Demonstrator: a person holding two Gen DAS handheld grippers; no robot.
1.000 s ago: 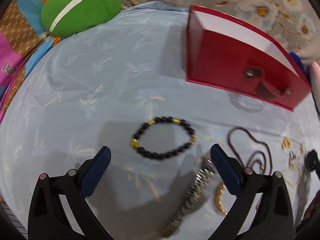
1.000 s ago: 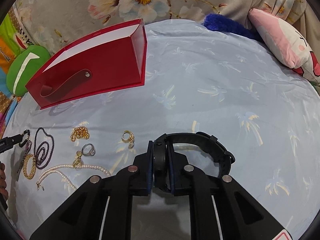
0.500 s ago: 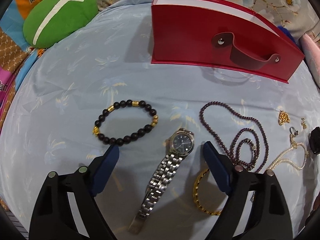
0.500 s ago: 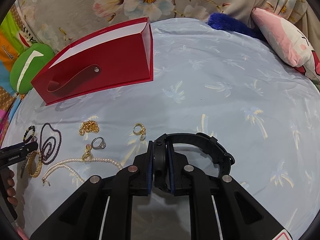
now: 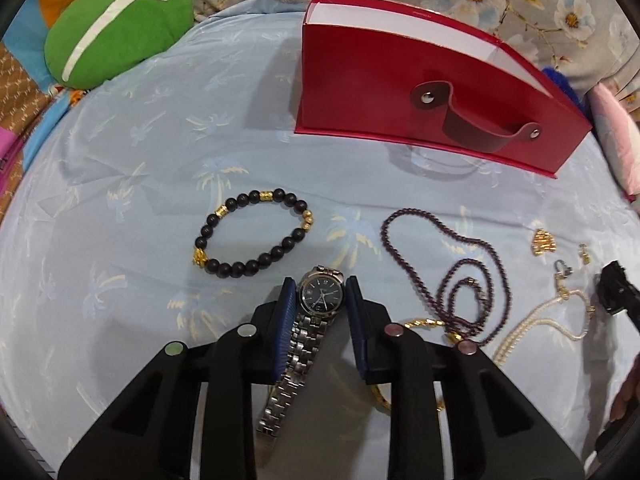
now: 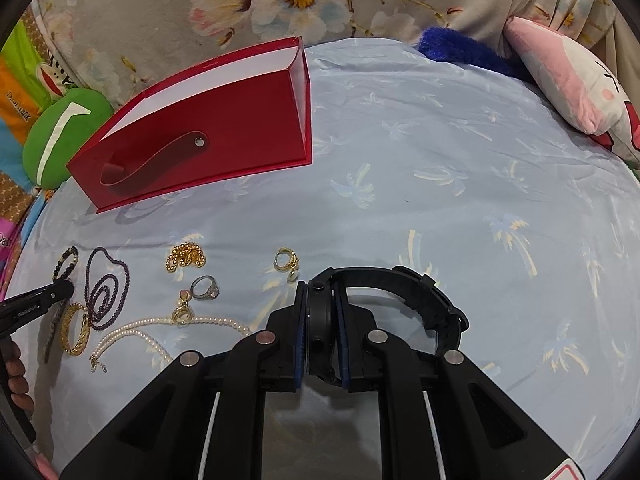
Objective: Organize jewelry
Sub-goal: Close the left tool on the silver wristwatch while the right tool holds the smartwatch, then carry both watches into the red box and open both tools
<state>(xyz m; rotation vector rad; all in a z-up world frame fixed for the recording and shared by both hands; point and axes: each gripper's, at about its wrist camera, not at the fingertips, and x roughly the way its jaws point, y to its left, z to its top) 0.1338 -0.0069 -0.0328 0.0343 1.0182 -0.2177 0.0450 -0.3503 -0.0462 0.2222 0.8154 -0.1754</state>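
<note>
My left gripper (image 5: pixel 320 288) is shut on the silver watch (image 5: pixel 320 298), its pads on either side of the blue dial; the metal band trails back on the sheet. My right gripper (image 6: pixel 320 296) is shut on a black watch (image 6: pixel 400 280), gripping its case edge-on, the strap looping to the right. An open red box (image 5: pixel 400 80) with a strap handle stands at the back; it also shows in the right wrist view (image 6: pixel 208 136). A black-and-gold bead bracelet (image 5: pixel 250 238) lies left of the silver watch.
On the blue sheet (image 6: pixel 460 160) lie a purple bead necklace (image 5: pixel 460 272), gold bangle (image 6: pixel 74 328), pearl strand (image 6: pixel 160 330), gold chain (image 6: pixel 186 256), rings (image 6: pixel 206 288) and earrings (image 6: pixel 286 262). A green cushion (image 5: pixel 116 24) and pink pillow (image 6: pixel 568 72) flank the bed.
My left gripper swung right from the bead bracelet to the silver watch and closed its jaws on the dial. The right gripper kept hold of the black watch and shifted slightly.
</note>
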